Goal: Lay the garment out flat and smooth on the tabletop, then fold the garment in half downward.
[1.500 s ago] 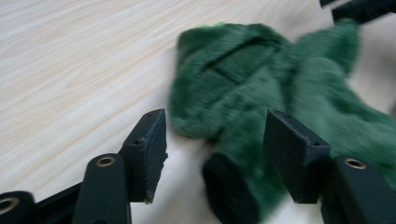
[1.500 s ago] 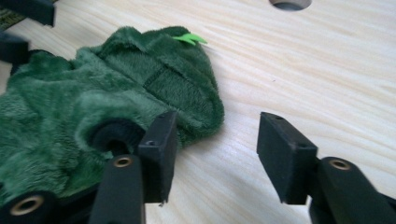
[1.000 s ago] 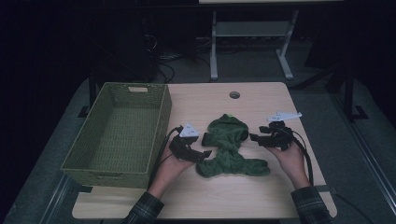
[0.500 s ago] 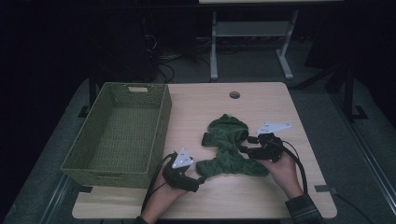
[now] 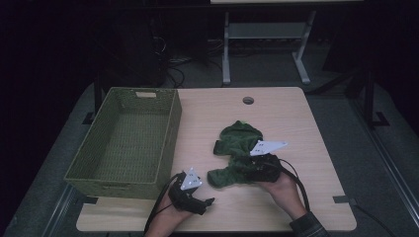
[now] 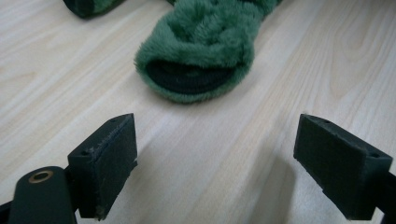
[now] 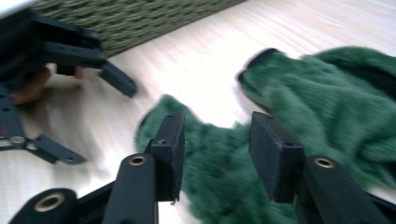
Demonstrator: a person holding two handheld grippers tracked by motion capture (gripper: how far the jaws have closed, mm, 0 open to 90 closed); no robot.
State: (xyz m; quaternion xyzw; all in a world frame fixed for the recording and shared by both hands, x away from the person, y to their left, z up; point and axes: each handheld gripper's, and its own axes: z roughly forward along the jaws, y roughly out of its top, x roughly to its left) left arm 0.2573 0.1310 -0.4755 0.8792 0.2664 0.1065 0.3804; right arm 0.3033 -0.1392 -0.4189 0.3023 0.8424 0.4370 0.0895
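one green fleece garment (image 5: 237, 153) is lying on the pale wood bench (image 5: 296, 123), near its front edge, just right of one woven green basket (image 5: 126, 143). two tongs are working: the left tongs (image 5: 210, 201) are standing spread wide over bare wood, facing a sleeve cuff (image 6: 194, 77); the right tongs (image 7: 217, 156) have just been closing, fleece lying between them, not yet pinched. the room around is sitting dark, with a metal stand (image 5: 262, 44) behind.
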